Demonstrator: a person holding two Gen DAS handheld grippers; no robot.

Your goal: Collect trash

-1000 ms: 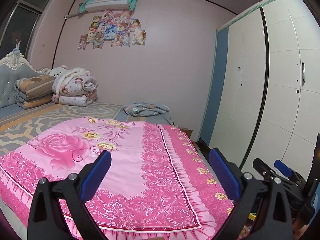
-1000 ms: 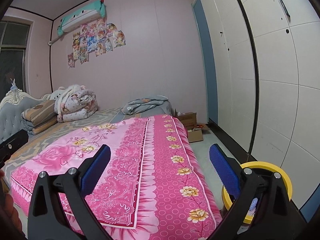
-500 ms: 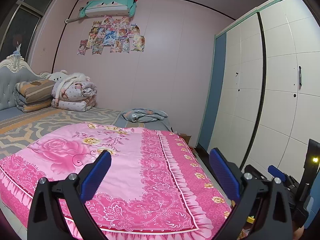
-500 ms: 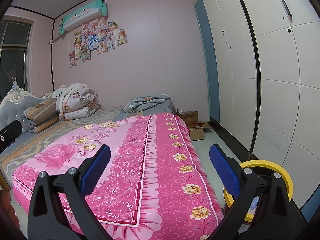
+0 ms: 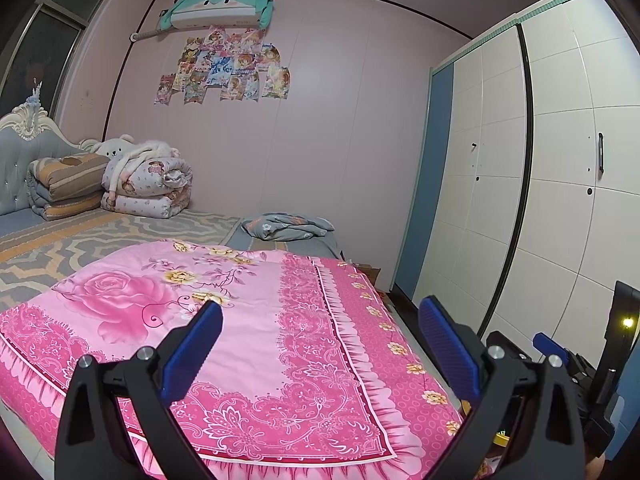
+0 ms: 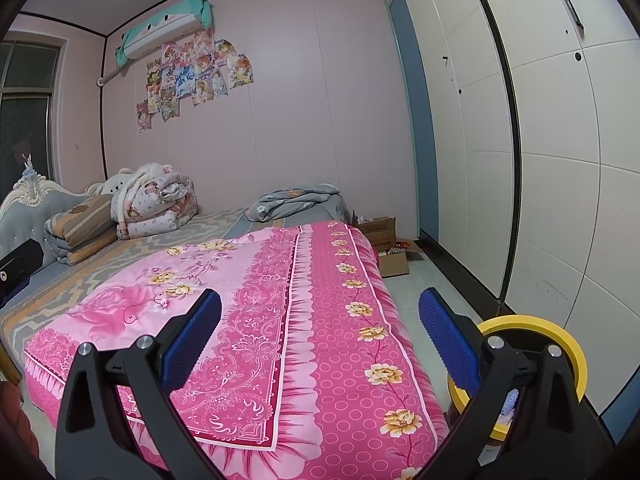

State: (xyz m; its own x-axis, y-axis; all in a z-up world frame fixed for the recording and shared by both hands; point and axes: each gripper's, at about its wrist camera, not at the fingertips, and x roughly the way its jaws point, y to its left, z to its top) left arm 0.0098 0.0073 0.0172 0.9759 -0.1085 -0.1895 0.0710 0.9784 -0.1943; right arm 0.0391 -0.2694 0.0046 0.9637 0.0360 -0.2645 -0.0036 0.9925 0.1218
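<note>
Both grippers, left [image 5: 320, 344] and right [image 6: 320, 336], are held wide, empty. Trash in bin [image 6: 560, 332] judged light, crushable; a pinch at any edge is advised.

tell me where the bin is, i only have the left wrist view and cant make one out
Observer: A yellow bin stands on the floor between the bed and the wardrobe, just behind the right gripper.
Operator: any trash on the floor
Observer: Open cardboard boxes sit on the floor past the bed's far corner, near the wall. Small packets seem to lie in one.
Operator: right gripper free
Observer: Yes, it is open with nothing between its fingers.
</note>
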